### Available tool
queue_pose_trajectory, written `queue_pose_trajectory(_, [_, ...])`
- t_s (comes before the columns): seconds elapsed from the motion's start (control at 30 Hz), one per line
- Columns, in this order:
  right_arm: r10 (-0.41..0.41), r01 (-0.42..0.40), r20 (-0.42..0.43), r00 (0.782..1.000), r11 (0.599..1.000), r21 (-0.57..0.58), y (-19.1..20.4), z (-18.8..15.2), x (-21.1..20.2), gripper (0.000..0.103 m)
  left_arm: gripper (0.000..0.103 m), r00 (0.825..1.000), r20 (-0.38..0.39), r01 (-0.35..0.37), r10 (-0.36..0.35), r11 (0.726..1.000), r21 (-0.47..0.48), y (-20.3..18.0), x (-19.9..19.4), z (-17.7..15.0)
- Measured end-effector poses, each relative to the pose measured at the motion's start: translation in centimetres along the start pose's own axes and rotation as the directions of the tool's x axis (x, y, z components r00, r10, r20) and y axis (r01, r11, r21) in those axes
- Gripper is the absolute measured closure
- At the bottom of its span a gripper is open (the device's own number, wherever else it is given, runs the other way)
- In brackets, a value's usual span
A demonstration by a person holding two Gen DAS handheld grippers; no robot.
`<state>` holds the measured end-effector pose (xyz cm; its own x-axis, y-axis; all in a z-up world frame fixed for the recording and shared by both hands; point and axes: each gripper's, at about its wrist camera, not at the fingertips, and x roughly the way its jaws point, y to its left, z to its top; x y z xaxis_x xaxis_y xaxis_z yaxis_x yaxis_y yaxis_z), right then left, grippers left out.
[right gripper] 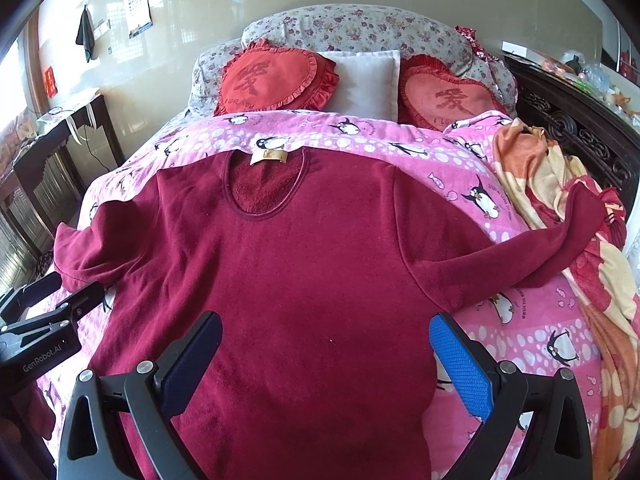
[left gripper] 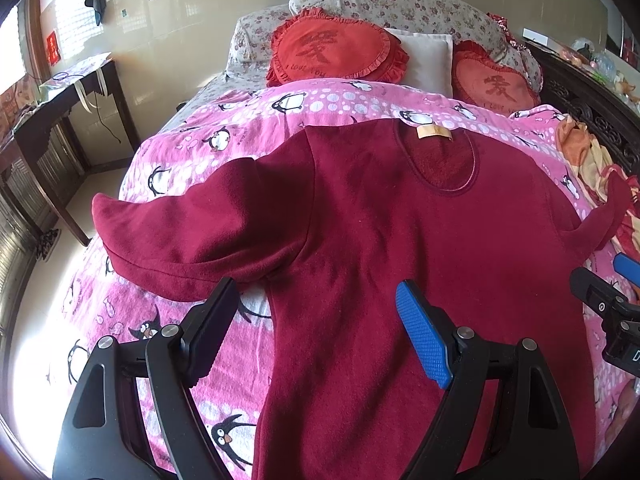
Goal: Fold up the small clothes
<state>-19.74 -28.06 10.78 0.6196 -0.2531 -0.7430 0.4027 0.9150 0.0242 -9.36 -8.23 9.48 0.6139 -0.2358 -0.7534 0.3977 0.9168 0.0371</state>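
A dark red long-sleeved top (left gripper: 400, 240) lies flat, front up, on the pink penguin bedspread (left gripper: 224, 120), collar toward the pillows, both sleeves spread out sideways. It also fills the right wrist view (right gripper: 304, 264). My left gripper (left gripper: 320, 312) is open and empty, hovering over the top's left side near the armpit. My right gripper (right gripper: 326, 344) is open and empty over the top's lower right body. Each gripper shows at the edge of the other's view: the right one (left gripper: 608, 292), the left one (right gripper: 44, 304).
Two red heart cushions (right gripper: 276, 80) and a white pillow (right gripper: 368, 80) lie at the bed's head. An orange patterned blanket (right gripper: 560, 220) is bunched along the right edge under the right sleeve. A dark wooden desk (left gripper: 52, 120) stands left of the bed.
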Motion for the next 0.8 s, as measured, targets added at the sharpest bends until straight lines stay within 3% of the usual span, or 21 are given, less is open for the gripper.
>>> queue_pose_trajectory(0.8, [0.019, -0.018, -0.031, 0.999, 1.0, 0.004, 2.6, 1.9, 4.6, 0.0, 0.022, 0.999, -0.044, -0.012, 0.011, 1.0, -0.023, 0.8, 4.1, 1.1])
